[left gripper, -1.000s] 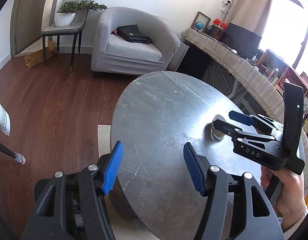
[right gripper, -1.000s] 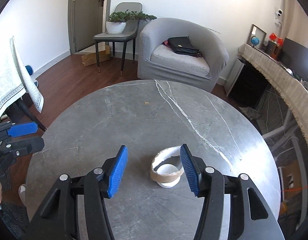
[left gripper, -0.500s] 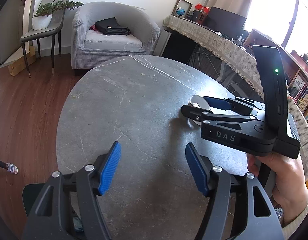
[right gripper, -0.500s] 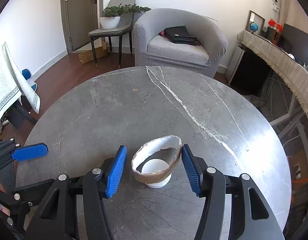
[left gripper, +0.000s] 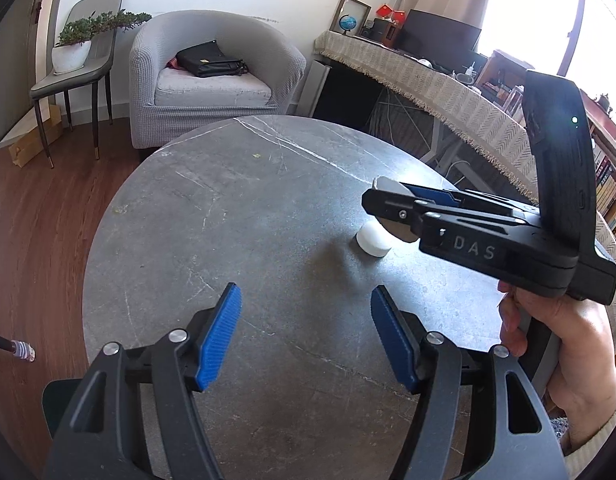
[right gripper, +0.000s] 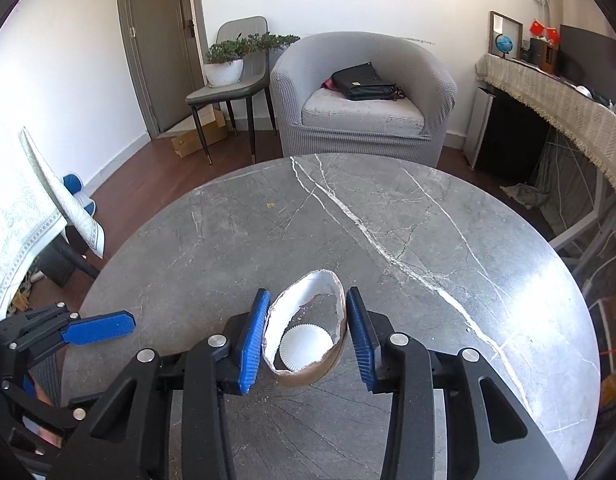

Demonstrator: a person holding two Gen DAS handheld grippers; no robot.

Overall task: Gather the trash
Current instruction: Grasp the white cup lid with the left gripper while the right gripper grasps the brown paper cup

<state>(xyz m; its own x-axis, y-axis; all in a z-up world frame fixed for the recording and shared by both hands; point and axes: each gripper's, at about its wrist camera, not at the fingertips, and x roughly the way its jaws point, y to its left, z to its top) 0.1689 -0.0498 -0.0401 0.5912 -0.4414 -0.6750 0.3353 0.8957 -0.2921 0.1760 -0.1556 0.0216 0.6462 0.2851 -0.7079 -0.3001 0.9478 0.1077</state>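
Observation:
A torn brown paper cup rim [right gripper: 308,376] with a white inside is squeezed into an oval between the blue pads of my right gripper [right gripper: 306,334], which holds it a little above the round grey marble table [right gripper: 428,240]. Through the ring I see a white pleated paper cup [right gripper: 306,346] on the table. In the left wrist view the right gripper [left gripper: 392,200] is at the right with the rim [left gripper: 390,188] in it, and the white cup [left gripper: 371,242] sits below. My left gripper [left gripper: 304,334] is open and empty over the table's near side.
A grey armchair [right gripper: 364,100] with a black bag stands beyond the table. A chair with a potted plant [right gripper: 228,64] is by the door. A cloth-covered desk [right gripper: 568,96] runs along the right. A cloth-draped table [right gripper: 24,208] stands at the left.
My right gripper has closed on the torn cup rim, squeezed it and lifted it off the white cup. My left gripper has moved in over the table and stays open.

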